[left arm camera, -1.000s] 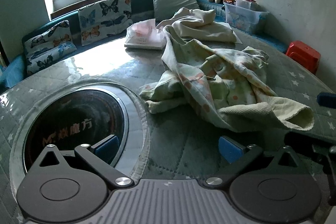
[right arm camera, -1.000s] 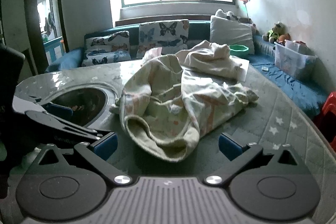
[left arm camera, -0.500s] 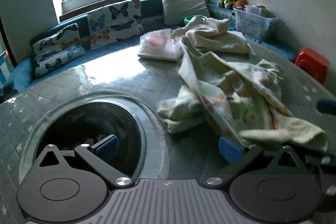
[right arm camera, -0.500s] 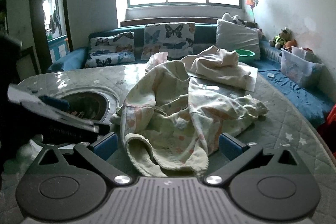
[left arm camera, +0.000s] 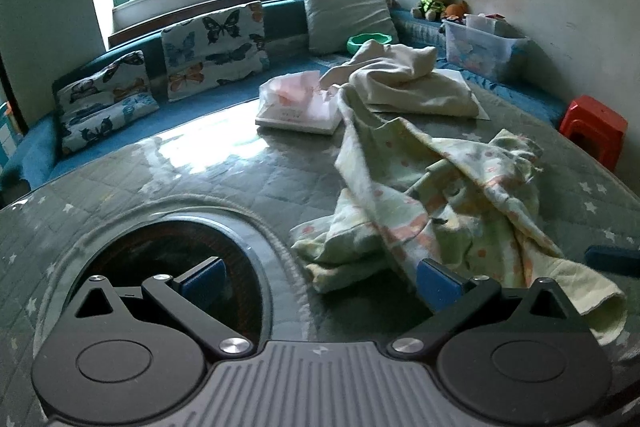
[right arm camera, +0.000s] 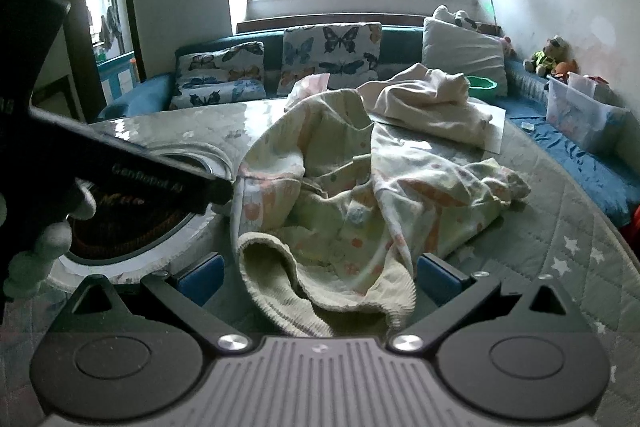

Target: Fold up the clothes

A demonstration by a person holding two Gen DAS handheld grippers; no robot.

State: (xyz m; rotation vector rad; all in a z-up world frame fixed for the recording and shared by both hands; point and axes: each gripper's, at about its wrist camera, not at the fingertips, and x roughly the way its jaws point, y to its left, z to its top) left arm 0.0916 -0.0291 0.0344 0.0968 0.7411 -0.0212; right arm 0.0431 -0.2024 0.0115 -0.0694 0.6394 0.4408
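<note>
A crumpled printed garment (left arm camera: 436, 195) lies in a heap on the quilted desk (left arm camera: 240, 171), just right of a round dark well (left arm camera: 168, 267) set into the desktop. The left claw (left arm camera: 320, 279) hangs released, jaws wide apart, one finger over the well and the other at the garment's near edge — nothing between them. The right claw (right arm camera: 318, 275) is also spread wide, and the garment's ribbed cuff (right arm camera: 320, 291) lies between its fingers, ungripped. Beyond the heap a cream garment (left arm camera: 404, 79) is bunched up, beside a flat pink packet (left arm camera: 298, 103). On the blue bench along the wall stands a clear plastic bin (left arm camera: 478, 45) — its contents are too blurred to tell — and a small green bowl (left arm camera: 368, 41).
</note>
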